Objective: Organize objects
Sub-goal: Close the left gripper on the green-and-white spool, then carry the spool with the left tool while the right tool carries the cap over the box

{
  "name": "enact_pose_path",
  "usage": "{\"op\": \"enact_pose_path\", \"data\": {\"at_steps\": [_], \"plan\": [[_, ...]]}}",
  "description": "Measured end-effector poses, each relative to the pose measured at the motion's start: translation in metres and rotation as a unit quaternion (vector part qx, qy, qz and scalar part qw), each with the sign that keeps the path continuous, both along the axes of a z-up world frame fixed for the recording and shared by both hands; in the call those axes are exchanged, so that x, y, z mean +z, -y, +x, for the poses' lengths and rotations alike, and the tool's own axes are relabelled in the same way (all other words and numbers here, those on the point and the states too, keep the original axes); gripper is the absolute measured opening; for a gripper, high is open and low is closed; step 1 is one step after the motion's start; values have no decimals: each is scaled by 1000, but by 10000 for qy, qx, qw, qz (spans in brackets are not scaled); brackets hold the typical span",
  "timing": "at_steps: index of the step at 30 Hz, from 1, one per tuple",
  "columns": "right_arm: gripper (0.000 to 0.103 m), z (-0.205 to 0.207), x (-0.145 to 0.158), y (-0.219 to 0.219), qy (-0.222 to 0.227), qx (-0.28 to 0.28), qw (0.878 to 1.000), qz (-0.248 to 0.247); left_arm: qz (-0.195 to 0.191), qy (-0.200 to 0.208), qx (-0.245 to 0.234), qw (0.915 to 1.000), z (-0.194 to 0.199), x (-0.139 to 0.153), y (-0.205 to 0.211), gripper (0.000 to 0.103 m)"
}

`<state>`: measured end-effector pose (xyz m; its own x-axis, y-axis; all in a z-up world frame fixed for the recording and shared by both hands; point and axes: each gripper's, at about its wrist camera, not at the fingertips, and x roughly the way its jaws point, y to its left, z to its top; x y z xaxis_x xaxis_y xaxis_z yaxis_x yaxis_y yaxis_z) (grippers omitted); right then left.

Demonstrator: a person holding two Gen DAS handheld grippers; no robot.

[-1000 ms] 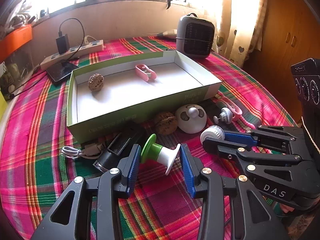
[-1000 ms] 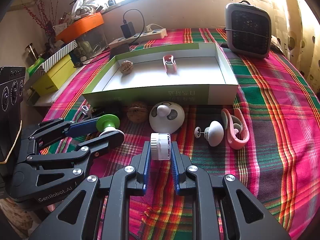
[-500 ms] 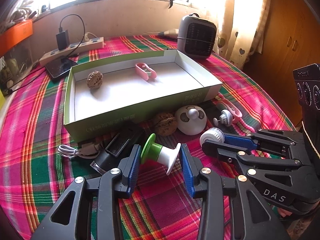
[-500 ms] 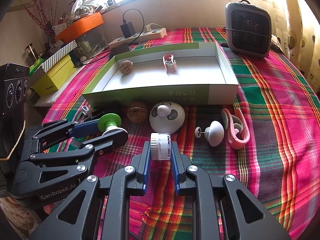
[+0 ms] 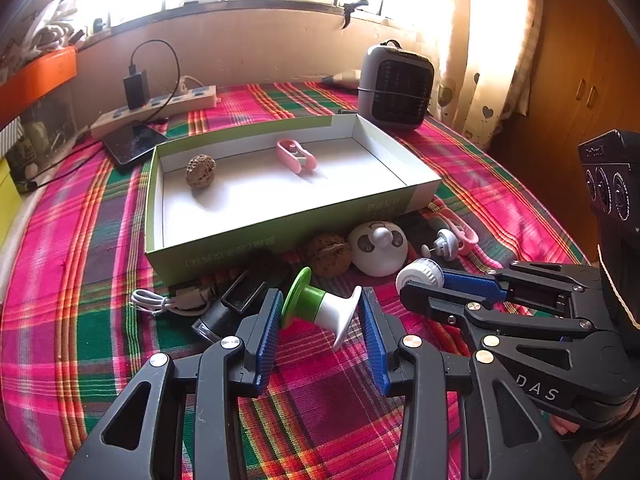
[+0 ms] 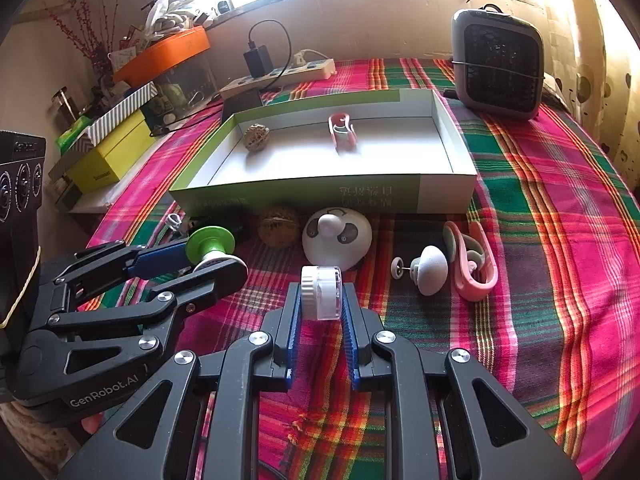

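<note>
Both grippers loaded: left gripper [image 5: 320, 320] grasps spool [image 5: 320, 310], right gripper [image 6: 320, 300] clenched on jar [image 6: 321, 292]; next carry both into box [image 5: 280, 232] at 12 o'clock

The left hand-held gripper [image 5: 320, 320] clamps a green-white spool [image 5: 320, 308]; at its 12 o'clock, the box [image 5: 280, 236] holds a walnut [image 5: 200, 171].

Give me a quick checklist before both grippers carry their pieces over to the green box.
1. Left gripper around green and white spool: jaws have just been closing; firm contact cannot tell.
2. Right gripper shut on small white-capped jar: ok.
3. Green box has free floor beside walnut and pink clip: ok.
4. Path over near wall: ok.
5. Grippers apart from each other: ok.
</note>
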<state>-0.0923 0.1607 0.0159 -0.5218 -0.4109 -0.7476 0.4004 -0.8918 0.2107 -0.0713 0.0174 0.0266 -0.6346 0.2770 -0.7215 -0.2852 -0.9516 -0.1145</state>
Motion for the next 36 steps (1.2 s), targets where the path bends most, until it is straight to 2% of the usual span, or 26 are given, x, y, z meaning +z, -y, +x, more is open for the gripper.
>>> {"op": "enact_pose_path", "data": {"at_steps": [18, 36], "plan": [[20, -3, 23, -6, -236, 14, 9997, -23, 14, -272, 128, 9995, -1, 26, 2, 37], [20, -41, 47, -7, -437, -21, 9990, 60, 31, -384, 283, 9989, -44, 43, 9, 37]]}}
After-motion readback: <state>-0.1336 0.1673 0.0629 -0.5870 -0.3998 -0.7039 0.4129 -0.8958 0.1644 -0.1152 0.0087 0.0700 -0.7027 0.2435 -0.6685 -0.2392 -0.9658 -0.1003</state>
